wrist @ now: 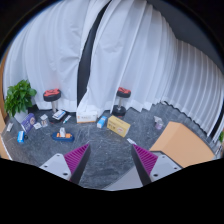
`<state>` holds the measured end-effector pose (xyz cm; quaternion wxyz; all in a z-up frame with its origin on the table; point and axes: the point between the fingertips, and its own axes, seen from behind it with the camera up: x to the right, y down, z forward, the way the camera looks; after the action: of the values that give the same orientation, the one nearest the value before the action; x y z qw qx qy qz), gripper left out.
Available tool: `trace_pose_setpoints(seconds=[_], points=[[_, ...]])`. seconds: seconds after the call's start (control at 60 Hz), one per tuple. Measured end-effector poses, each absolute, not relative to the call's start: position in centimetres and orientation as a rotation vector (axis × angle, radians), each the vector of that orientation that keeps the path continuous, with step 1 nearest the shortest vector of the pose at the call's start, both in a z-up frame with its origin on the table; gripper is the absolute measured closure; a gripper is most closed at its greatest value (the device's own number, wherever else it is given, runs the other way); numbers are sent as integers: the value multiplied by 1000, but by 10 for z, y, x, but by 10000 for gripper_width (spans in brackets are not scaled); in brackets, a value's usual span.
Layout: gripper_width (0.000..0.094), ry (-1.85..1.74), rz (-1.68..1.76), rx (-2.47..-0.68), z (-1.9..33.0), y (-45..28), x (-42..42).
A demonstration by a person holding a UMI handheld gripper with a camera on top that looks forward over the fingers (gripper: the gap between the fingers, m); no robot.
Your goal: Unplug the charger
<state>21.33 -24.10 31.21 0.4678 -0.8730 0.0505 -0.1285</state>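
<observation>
My gripper (pixel 110 152) is open and empty, with its magenta pads (pixel 77 156) wide apart above a grey speckled surface (pixel 105 145). I cannot clearly pick out a charger. A small white object (pixel 88 113) lies at the foot of the curtain, well beyond the fingers, and may be it. Nothing stands between the fingers.
White curtains (pixel 140 50) hang across the back. A potted green plant (pixel 20 97) stands far left, with small items (pixel 40 122) beside it and a red and blue object (pixel 67 133). A tan box (pixel 118 126) lies ahead, and a cardboard box (pixel 182 142) stands right.
</observation>
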Motion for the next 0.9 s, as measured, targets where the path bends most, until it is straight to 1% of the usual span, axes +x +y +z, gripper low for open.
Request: trace_pose_setpoints(seconds=[0.117,0.267,0.367,0.5,0.583,0.65,0.7,0.833,0.867,0.9], points=[[91,144,-317,-2153,302,-241,220],[91,182,-336,-2187,262,-239,229],[91,202,-331,-2213,219,-239,217],[88,179,-255,-2267,141,-232,162],[89,145,-162,-2283,97,-210,110],[81,117,-100,-2255,74,-178,69],[82,93,-68,-2225,66,-149,43],[91,26,-18,-2115,66,-59,-8],[109,7,-5,-2084,69,-37,-18],[152,-9,-6,-2057,71,-16,-24]])
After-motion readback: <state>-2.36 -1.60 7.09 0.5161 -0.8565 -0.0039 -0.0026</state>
